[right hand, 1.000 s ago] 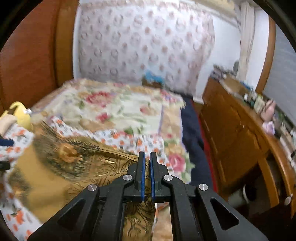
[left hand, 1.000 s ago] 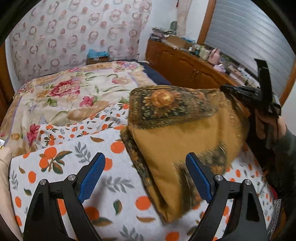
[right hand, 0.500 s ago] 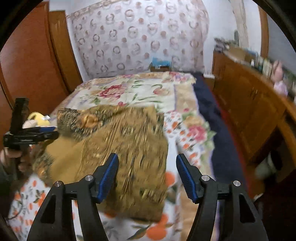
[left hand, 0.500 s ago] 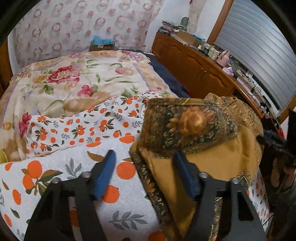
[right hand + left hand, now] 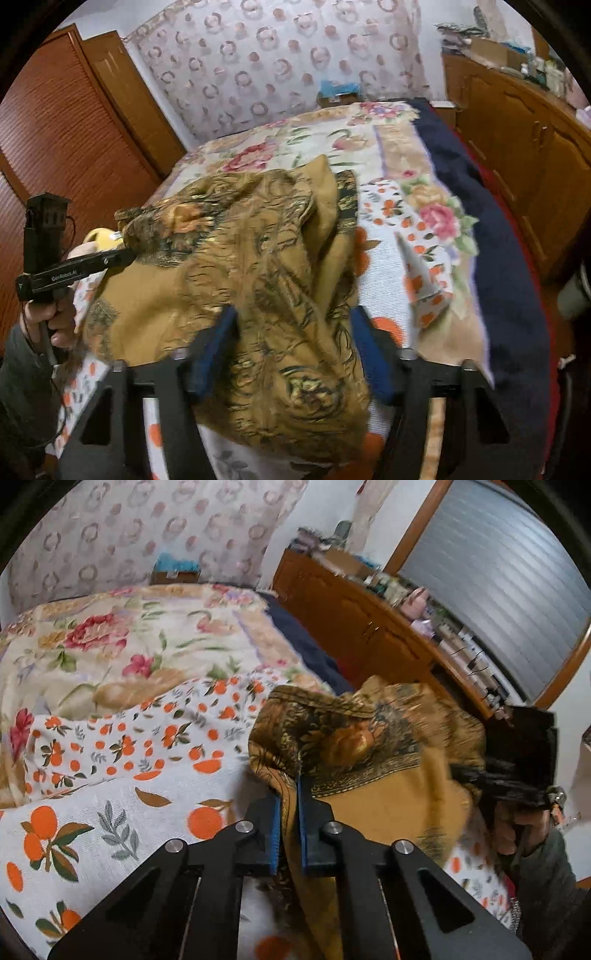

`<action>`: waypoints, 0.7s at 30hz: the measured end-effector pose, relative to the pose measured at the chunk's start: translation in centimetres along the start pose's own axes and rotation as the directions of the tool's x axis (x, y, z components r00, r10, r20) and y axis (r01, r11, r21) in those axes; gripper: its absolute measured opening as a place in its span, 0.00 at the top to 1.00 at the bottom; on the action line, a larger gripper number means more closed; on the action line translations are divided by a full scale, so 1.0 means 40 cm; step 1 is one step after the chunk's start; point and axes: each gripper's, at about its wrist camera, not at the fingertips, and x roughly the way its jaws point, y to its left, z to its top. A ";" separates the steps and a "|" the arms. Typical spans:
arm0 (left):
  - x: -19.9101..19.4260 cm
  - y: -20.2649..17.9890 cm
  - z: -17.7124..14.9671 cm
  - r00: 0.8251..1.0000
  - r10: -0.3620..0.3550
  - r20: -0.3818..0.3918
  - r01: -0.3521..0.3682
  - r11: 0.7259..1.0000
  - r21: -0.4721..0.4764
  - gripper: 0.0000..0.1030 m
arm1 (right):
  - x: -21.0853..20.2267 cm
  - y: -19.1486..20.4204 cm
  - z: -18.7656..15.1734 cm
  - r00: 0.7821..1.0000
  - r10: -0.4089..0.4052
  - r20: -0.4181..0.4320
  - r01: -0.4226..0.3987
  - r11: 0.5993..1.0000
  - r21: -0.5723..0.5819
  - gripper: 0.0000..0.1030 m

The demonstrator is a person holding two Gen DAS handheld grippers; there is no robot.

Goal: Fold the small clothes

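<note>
A mustard cloth [image 5: 388, 805] with dark ornate borders lies bunched on the bed, partly folded over itself. My left gripper [image 5: 290, 786] is closing its jaws on the cloth's near-left edge, and the blue pads pinch the fabric. The right wrist view shows that gripper [image 5: 127, 254] at the cloth's [image 5: 236, 258] far-left corner, with a hand on its grip. My right gripper [image 5: 291, 317] straddles the cloth's near bulge. Its jaws are closing with fabric between them but still stand wide. In the left wrist view the right gripper [image 5: 461, 771] is a dark blur at the cloth's right side.
Beneath the cloth is a white sheet with orange prints [image 5: 110, 812], and beyond it a floral blanket [image 5: 110, 638]. A navy strip [image 5: 498, 258] runs along the bed's right edge beside wooden cabinets [image 5: 351, 616]. A louvred wardrobe [image 5: 55, 129] stands on the left, and a yellow object [image 5: 98, 234] lies near it.
The left gripper went from wide open to closed on the cloth's edge. The right gripper let go of the cloth, opened, came down over the near fold and is narrowing. The cloth bunched up.
</note>
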 end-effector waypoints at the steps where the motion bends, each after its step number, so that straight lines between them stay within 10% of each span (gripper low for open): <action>1: -0.018 -0.009 0.001 1.000 -0.010 0.016 0.010 1.000 0.002 0.92 | 0.003 0.003 0.001 1.000 0.004 0.003 -0.004 1.000 -0.009 0.67; 4: -0.081 -0.045 0.000 0.997 -0.038 0.061 0.036 0.999 0.022 0.92 | -0.022 0.015 -0.001 0.996 -0.012 0.090 0.014 1.000 -0.016 0.84; 11: -0.294 -0.080 -0.030 0.981 -0.040 0.191 0.029 0.998 0.060 0.92 | -0.066 0.116 0.025 0.986 0.027 0.163 -0.012 0.995 -0.095 0.85; 21: -0.643 0.071 -0.163 0.922 0.153 0.356 -0.147 0.988 -0.044 0.92 | 0.003 0.410 0.114 0.965 0.204 0.164 -0.147 0.941 -0.305 0.85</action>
